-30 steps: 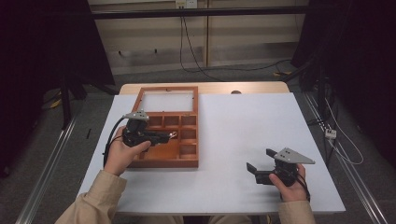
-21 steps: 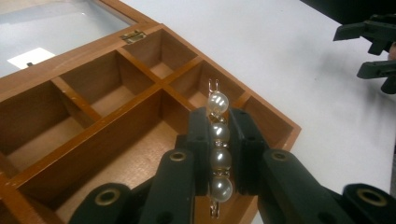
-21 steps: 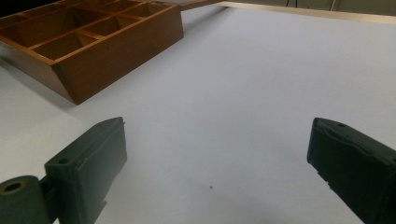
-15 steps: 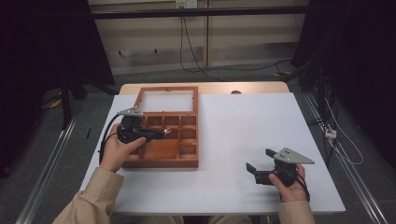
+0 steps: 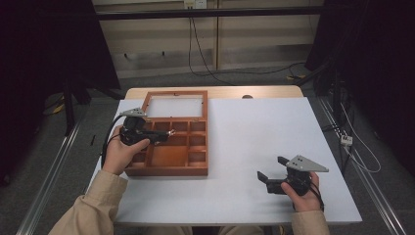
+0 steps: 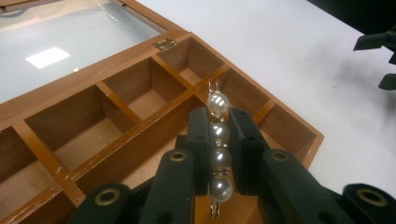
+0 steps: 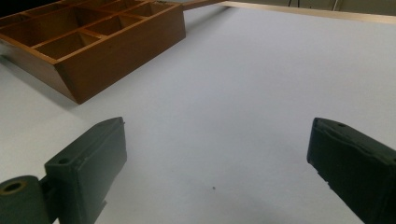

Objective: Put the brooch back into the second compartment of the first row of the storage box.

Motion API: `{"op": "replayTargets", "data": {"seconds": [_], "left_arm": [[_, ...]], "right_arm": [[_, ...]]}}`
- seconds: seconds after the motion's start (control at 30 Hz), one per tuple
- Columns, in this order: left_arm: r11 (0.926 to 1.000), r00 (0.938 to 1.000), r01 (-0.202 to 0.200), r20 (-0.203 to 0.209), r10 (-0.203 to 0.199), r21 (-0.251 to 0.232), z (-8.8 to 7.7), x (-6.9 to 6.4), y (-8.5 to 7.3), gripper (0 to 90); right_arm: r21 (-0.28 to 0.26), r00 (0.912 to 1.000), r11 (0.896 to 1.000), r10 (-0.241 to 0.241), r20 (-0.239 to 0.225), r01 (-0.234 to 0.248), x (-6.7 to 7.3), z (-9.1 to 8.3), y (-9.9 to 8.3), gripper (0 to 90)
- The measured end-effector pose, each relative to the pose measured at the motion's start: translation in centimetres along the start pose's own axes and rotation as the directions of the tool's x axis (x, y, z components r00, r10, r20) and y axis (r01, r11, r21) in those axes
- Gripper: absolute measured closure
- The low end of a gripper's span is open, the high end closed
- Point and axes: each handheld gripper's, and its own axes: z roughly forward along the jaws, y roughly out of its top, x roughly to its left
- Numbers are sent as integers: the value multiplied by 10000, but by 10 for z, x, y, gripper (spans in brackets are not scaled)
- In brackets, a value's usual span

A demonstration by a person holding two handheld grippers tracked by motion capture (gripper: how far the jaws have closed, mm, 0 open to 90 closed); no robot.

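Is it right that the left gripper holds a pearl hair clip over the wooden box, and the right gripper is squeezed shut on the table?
Not quite. The left gripper does hold the pearl hair clip over the wooden box. But the right gripper is not shut: the right gripper view shows its jaws wide apart, with nothing between them but the white table.

Box (image 6: pixel 116 140): reddish-brown wood, smooth with a low sheen; lid pane (image 6: pixel 70 42) clear and reflective, likely glass. Pearl clip (image 6: pixel 218 154): glossy beads on bright metal. Table (image 7: pixel 261 84): matt white.
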Motion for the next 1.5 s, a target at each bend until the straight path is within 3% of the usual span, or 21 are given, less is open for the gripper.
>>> {"op": "replayTargets", "data": {"seconds": [0.8,1.23,1.5], "left_arm": [[9999,9986,24,-525,-15,168,6,18,12,800],[9999,9984,70,-554,-62,151,10,25,18,800],[9993,9975,328,-628,-316,179,16,34,18,800]], "right_arm": [[-33,10000,10000,8,7,-7,-1,-1,0,45],[-63,10000,10000,47,10,-47,-2,-1,0,45],[-84,10000,10000,39,7,-39,-2,-1,0,45]]}}
